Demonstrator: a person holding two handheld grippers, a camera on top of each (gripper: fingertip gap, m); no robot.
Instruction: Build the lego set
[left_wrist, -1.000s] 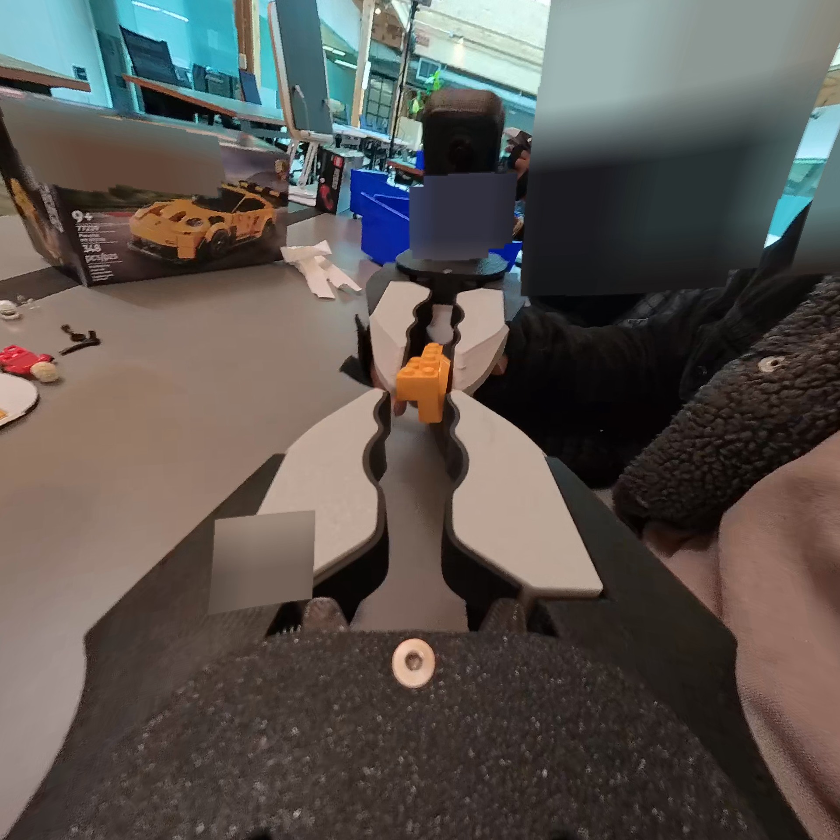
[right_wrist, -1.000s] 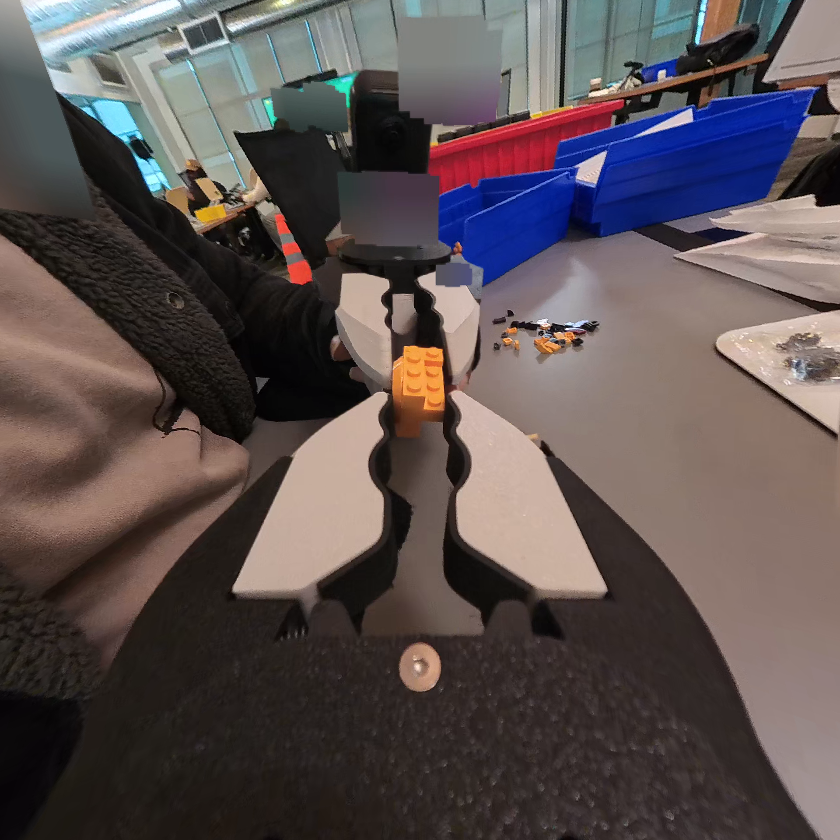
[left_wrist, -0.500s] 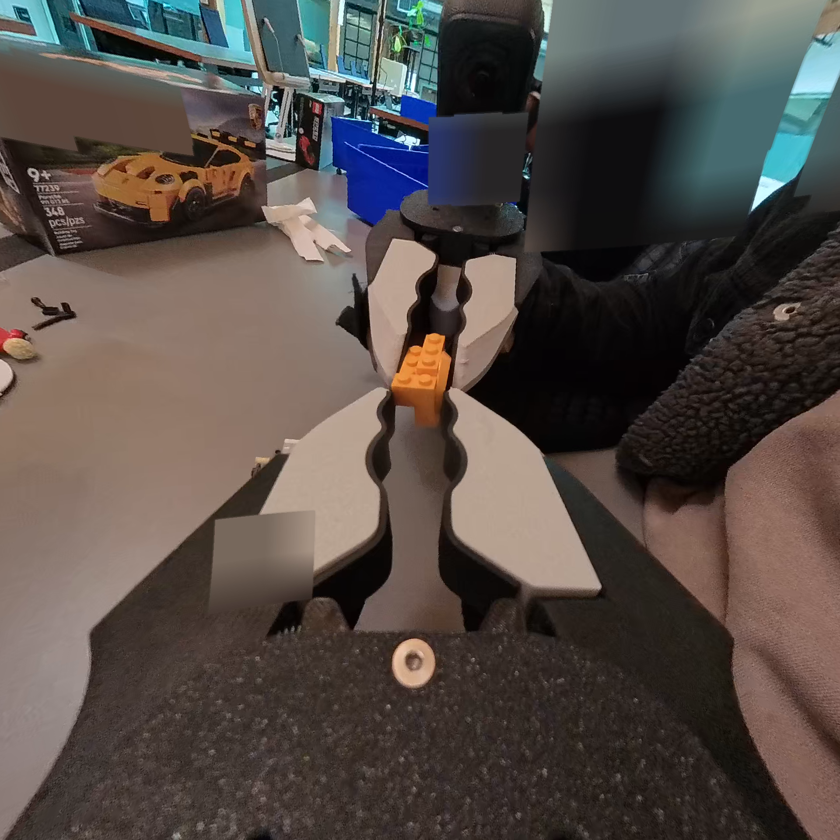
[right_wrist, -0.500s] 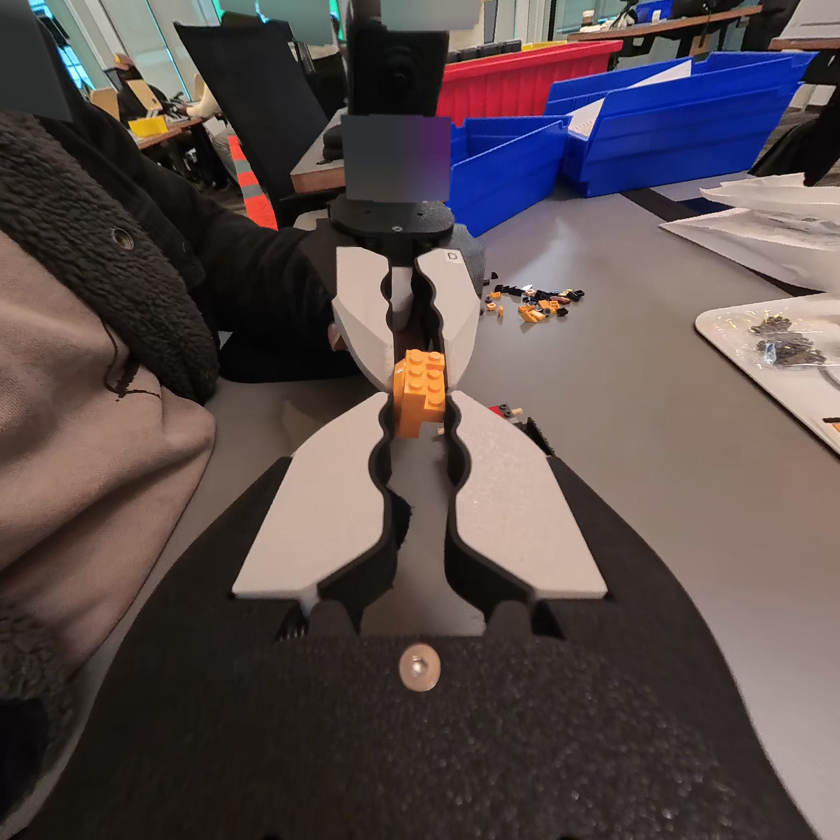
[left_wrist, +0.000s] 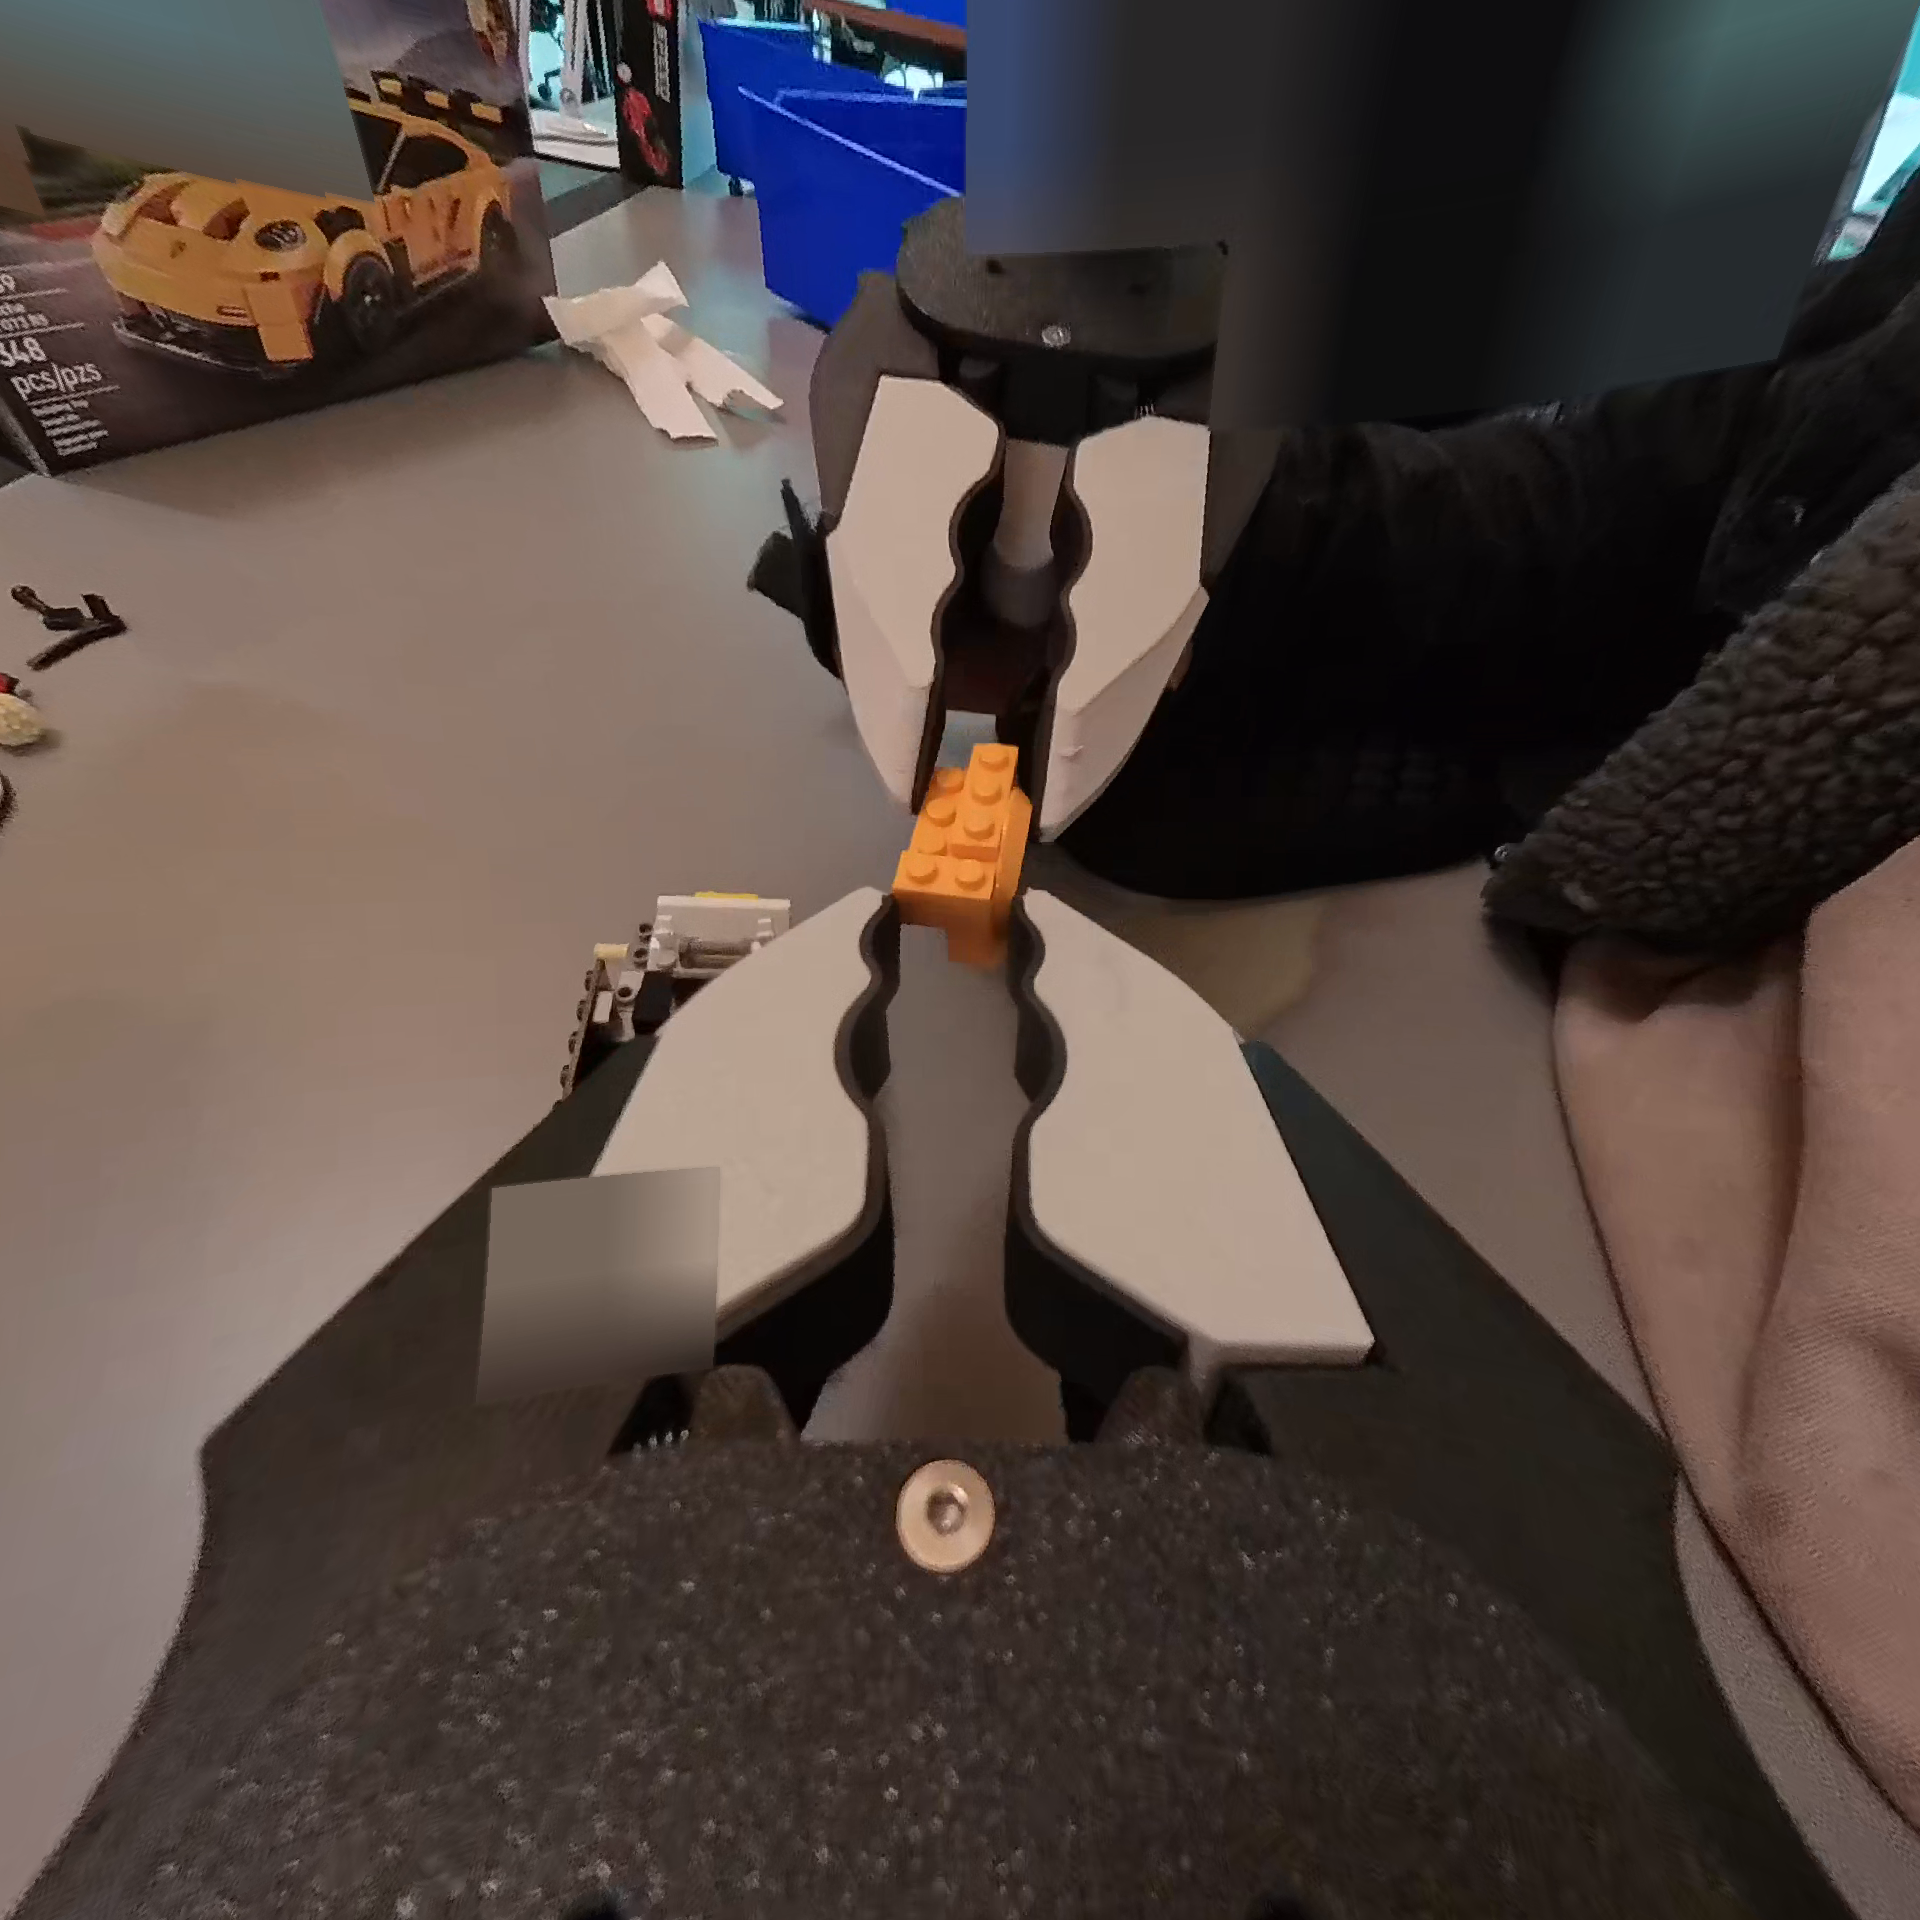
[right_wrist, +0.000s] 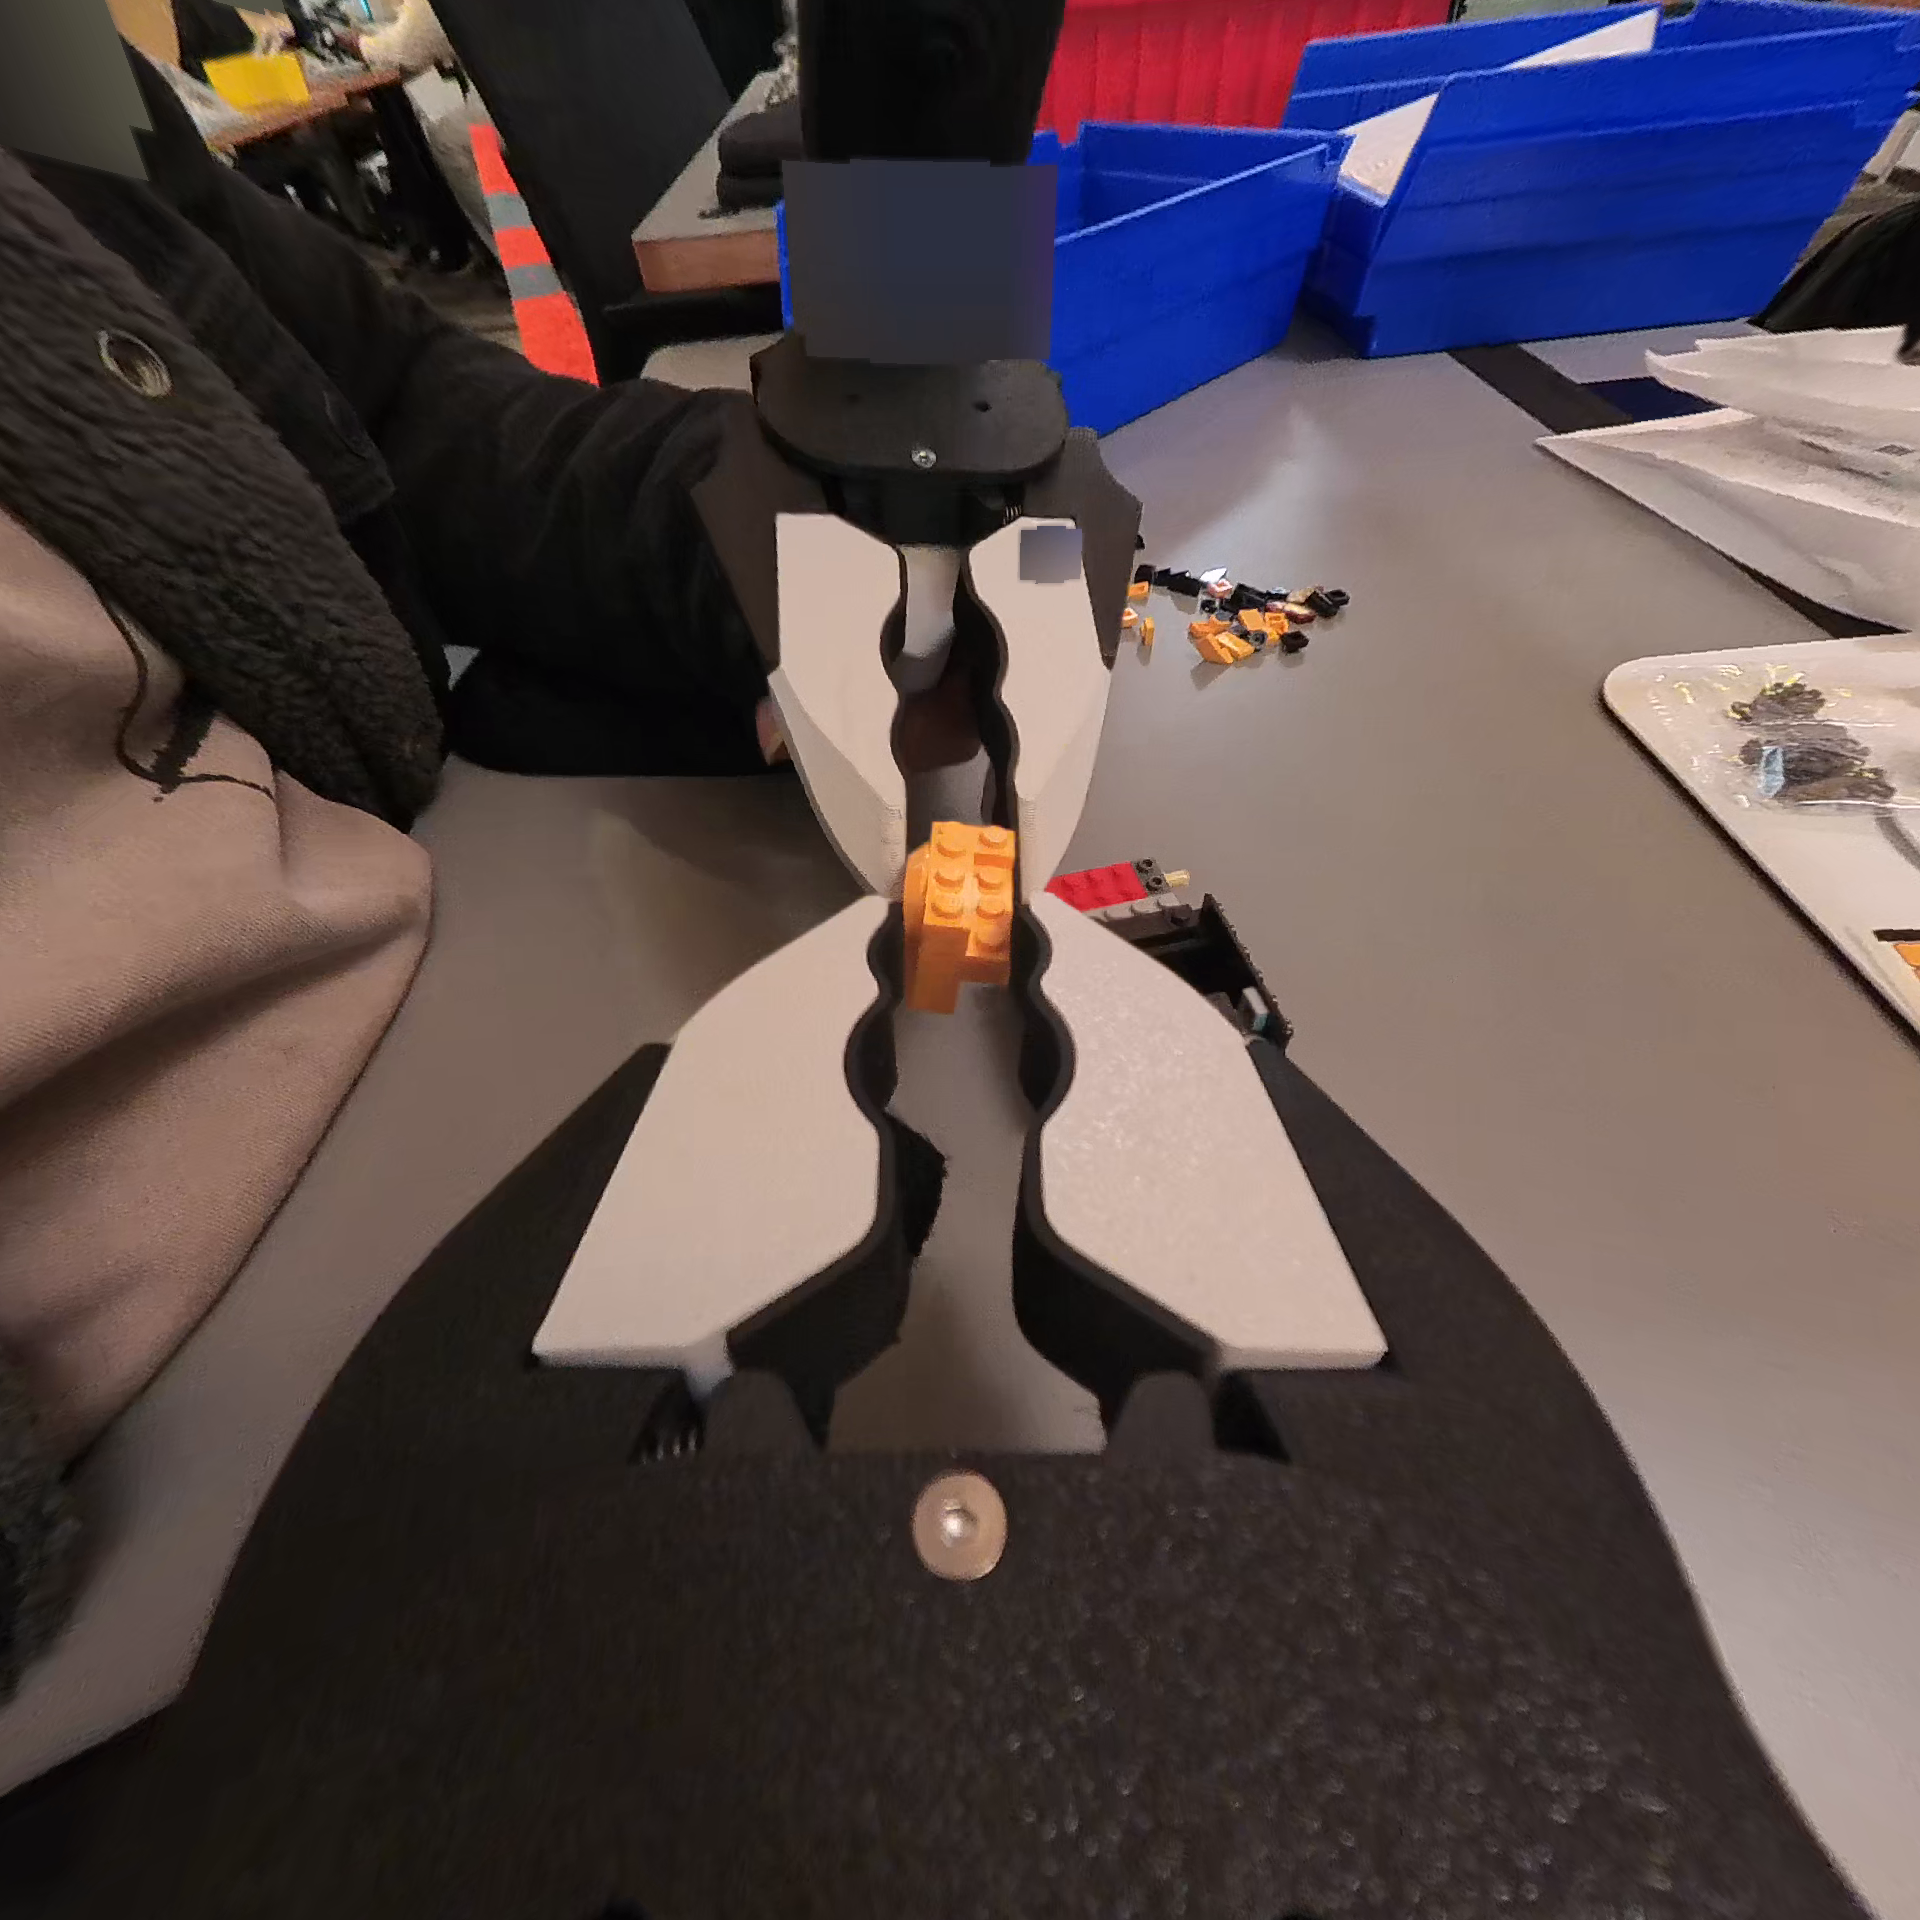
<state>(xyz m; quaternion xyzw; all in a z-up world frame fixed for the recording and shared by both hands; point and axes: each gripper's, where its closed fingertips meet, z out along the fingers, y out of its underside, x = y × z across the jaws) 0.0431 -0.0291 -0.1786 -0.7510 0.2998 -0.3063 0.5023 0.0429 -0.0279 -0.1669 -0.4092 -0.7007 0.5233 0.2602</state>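
A small orange lego assembly (left_wrist: 961, 852) hangs above the grey table between both grippers, which face each other tip to tip. My left gripper (left_wrist: 951, 914) is shut on its near end. My right gripper (right_wrist: 956, 935) is shut on the other end of the same orange assembly (right_wrist: 961, 914). Each gripper shows across from the other: the right one in the left wrist view (left_wrist: 982, 790), the left one in the right wrist view (right_wrist: 951, 842). A partly built lego model (left_wrist: 675, 956) lies on the table just below, with red, grey and black parts (right_wrist: 1164, 914).
The lego set box (left_wrist: 260, 260) stands at the far left, with torn white paper (left_wrist: 665, 343) beside it. A pile of loose small pieces (right_wrist: 1236, 613), a white tray with bagged parts (right_wrist: 1766, 748), paper sheets (right_wrist: 1766, 457) and blue bins (right_wrist: 1455, 208) lie to the right. A person's sleeves are close by. The grippers are tip to tip, or close to it.
Both grippers, still holding the orange assembly between them, have come down closer to the table. The partly built model has come into view beneath them.
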